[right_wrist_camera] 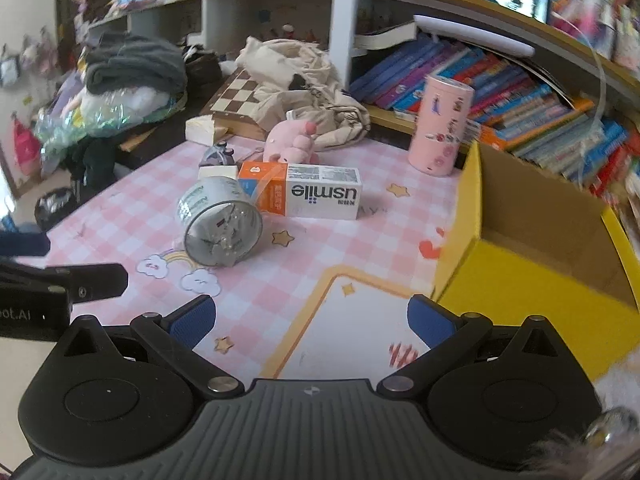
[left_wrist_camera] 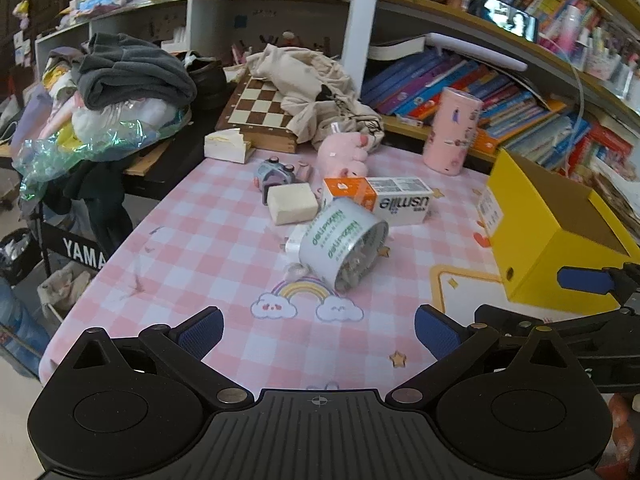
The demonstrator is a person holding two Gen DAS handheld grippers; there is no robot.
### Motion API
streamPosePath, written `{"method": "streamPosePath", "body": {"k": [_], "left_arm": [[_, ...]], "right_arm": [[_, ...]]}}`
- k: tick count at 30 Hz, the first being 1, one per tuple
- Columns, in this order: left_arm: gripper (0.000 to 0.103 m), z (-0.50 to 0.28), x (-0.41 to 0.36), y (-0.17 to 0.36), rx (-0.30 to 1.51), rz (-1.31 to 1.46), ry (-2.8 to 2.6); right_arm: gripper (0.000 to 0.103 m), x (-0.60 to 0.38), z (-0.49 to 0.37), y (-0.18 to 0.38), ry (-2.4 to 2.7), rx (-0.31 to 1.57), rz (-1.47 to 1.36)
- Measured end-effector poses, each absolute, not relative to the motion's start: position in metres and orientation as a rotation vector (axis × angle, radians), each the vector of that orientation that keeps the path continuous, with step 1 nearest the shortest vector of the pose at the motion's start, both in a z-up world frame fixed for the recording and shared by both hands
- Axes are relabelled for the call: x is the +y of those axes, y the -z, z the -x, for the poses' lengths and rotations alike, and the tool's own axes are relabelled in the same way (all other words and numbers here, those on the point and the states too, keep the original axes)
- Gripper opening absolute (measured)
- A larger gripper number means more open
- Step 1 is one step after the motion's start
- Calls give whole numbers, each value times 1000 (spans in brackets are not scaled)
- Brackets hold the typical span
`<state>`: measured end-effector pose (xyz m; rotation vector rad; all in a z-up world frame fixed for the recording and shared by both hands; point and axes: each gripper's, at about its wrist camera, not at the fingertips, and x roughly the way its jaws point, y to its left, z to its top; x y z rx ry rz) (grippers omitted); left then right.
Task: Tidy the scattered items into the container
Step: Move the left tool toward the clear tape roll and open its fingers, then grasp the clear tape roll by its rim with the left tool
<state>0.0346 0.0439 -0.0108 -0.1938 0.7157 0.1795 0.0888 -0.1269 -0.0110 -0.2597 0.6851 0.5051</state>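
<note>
- Left wrist view: the left claw [left_wrist_camera: 319, 330] is seen spread wide and empty, held low over the pink-and-white checked tabletop [left_wrist_camera: 192, 240].
- Right wrist view: the right claw [right_wrist_camera: 311, 320] is likewise spread and empty, just beside the open yellow cardboard box [right_wrist_camera: 532, 280], which appears empty.
- Scattered near mid-tabletop: a tipped clear round plastic tub with green lettering [left_wrist_camera: 344, 242], a white-and-orange carton [left_wrist_camera: 380, 198], a cream rectangular block [left_wrist_camera: 292, 203], a pink plush toy [left_wrist_camera: 344, 154]; a tall pink cylindrical tin [left_wrist_camera: 452, 132] stands upright well apart.
- Judged step: first pick not yet begun. The tub lies nearest; it is best pinched across its curved wall, squarely, as it may roll.
- Writing read: "usmile" on the carton; "YAMA" on a black stand [left_wrist_camera: 80, 248] at left. Tub lettering is not legible.
</note>
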Motion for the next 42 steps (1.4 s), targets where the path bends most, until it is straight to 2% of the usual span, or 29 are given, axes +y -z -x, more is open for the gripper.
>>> {"method": "streamPosePath", "body": {"k": [11,26,28,31,33,37,40,41,42], "left_arm": [[97,-72,47,21,740,231,-278],[85,-137,42,36,787,124,-247],[81,-143,41,38,795,115,-241],[69,-151,40,42,809,108,-229],[54,-152,40,43,812,113,-214],[46,-149,40,43,810,122,-199],[36,-143,43,41,807,162,-178],[32,-140,44,40,806,175,-171],[23,-138,45,40,805,189,-164]], "right_arm": [[103,-115,-137,33,-622,742,333],[103,-108,-164,47,-760,773,379],[103,-107,-167,48,-769,779,386],[103,-106,-169,50,-778,785,392],[103,-106,-170,50,-782,787,394],[103,-106,-170,50,-783,786,394],[103,-106,-169,49,-779,782,394],[103,-106,-168,49,-777,781,393],[103,-106,-168,49,-775,779,392]]}}
